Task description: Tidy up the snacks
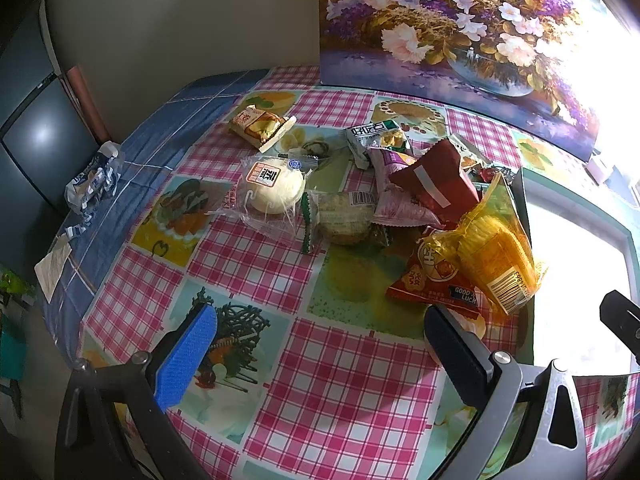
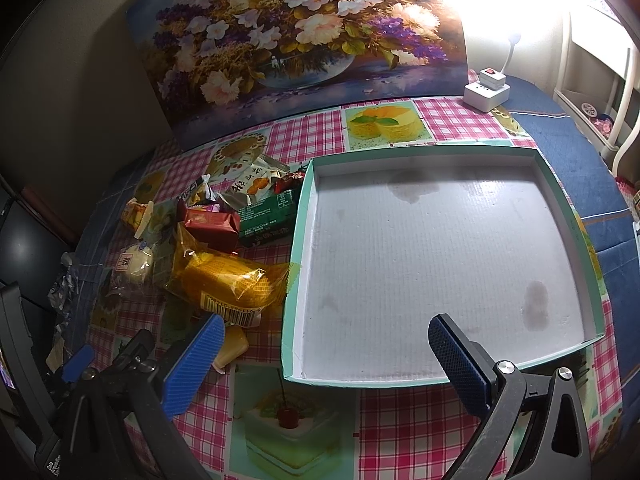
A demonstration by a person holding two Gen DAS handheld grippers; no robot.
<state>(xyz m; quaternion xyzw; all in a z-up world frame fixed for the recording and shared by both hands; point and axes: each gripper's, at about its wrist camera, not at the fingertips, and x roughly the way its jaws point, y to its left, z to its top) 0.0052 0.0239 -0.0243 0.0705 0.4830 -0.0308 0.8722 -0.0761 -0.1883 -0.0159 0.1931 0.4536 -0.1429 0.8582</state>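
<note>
A heap of wrapped snacks lies on the checked tablecloth: a white bun (image 1: 272, 192) in clear wrap, a round cake (image 1: 344, 216), a dark red pack (image 1: 436, 180), a yellow-wrapped cake (image 1: 496, 260) (image 2: 228, 280), and a green pack (image 2: 268, 216). My left gripper (image 1: 320, 344) hovers open over the cloth in front of the heap, holding nothing. A shallow teal-edged box (image 2: 298, 216) with a white floor stands right of the heap. My right gripper (image 2: 326, 348) is open above the box's near edge, empty.
A flower painting (image 2: 296, 40) leans against the wall behind the table. A white power adapter (image 2: 486, 90) sits at the back right. A crumpled blue-white wrapper (image 1: 94, 180) lies near the left table edge, with a dark screen (image 1: 40, 140) beyond.
</note>
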